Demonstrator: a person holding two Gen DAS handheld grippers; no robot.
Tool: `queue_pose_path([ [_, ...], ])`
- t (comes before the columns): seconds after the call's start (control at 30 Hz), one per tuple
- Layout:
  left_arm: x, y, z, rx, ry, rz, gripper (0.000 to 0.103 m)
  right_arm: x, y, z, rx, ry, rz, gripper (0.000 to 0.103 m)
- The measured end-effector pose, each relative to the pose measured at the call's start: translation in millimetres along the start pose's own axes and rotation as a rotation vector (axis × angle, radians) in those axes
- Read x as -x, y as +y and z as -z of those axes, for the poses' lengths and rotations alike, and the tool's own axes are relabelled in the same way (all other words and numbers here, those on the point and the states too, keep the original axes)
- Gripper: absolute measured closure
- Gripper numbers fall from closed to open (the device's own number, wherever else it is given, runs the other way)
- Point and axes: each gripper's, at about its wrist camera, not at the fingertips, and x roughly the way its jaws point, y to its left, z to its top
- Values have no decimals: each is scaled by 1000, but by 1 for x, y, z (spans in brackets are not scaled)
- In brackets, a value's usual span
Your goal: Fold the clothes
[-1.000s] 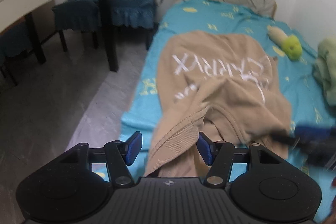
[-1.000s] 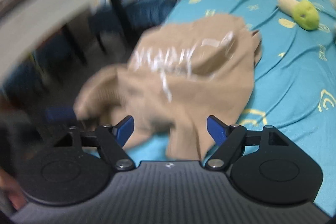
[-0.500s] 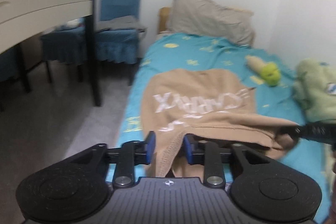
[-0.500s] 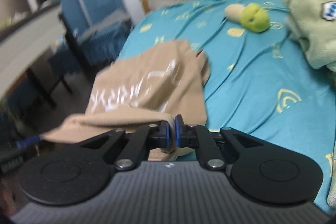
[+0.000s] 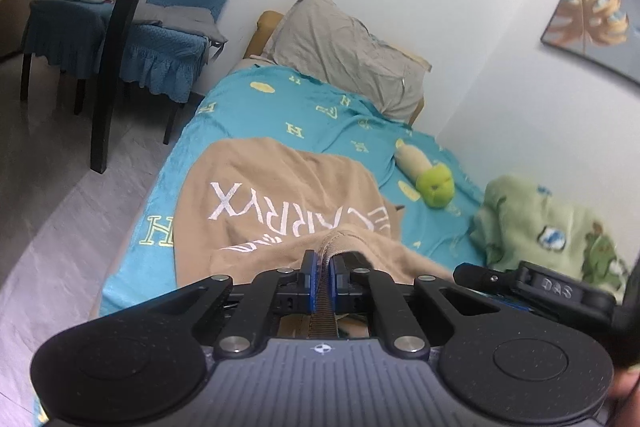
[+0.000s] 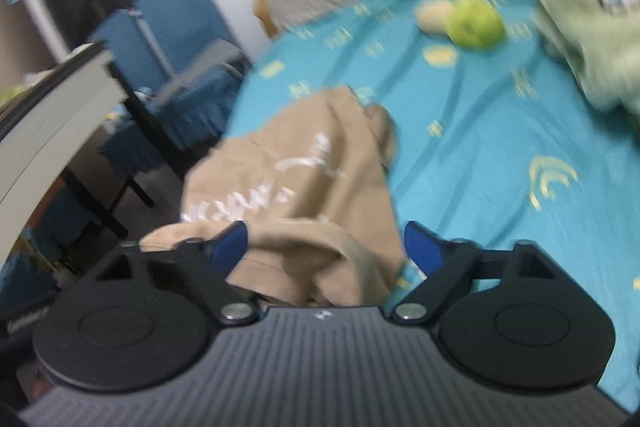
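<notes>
A bed covered in a turquoise sheet with yellow motifs (image 5: 320,115) fills most of both views, a grey-beige pillow (image 5: 344,51) propped at its head against the white wall. A tan sweatshirt with white lettering (image 5: 280,195) lies spread over the sheet near the bed's floor-side edge, its nearest part lifted off the sheet. A crumpled pale green fleece garment (image 5: 552,227) sits by the wall, and a small plush toy with a beige body and a lime-green end (image 5: 428,175) lies between it and the pillow. The left gripper (image 5: 325,281) has its blue-padded fingers pressed together on the sweatshirt's ribbed hem, which passes up between them. The right gripper (image 6: 326,247) has its fingers spread wide, a bunched fold of the same sweatshirt lying loose in the gap, though motion blur hides any contact
</notes>
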Motion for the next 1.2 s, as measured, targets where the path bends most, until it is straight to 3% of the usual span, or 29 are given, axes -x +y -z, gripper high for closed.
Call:
queue_pose_path([
  [0.17,9,-5,-2,-17,-44,24,96,5,40,13,209,-43,-65,17],
  [0.33,14,-10,-1,-33,-73,26,97,-13,65,21,334,-68,3,17],
  [0.4,17,-13,0,-49,-92,11,98,-21,60,20,283,-67,71,17],
  [0.5,20,-18,1,-78,-123,-10,98,-18,35,14,108,-76,140,17],
  [0.7,34,-32,2,-140,-230,-31,99,32,-5,7,-126,-301,330,16],
  [0.73,34,-31,1,-134,-234,-34,99,33,-10,6,-140,-308,360,15],
  [0.8,36,-30,0,-121,-240,-41,99,21,-25,3,-175,-217,386,17],
  [0.93,34,-29,1,-116,-215,-46,99,13,-39,4,-278,-158,267,16],
  [1.13,35,-25,0,-89,-210,29,99,11,18,11,39,-128,-69,17],
  [1.2,34,-22,0,-65,-196,54,99,8,38,17,129,-110,-128,17],
])
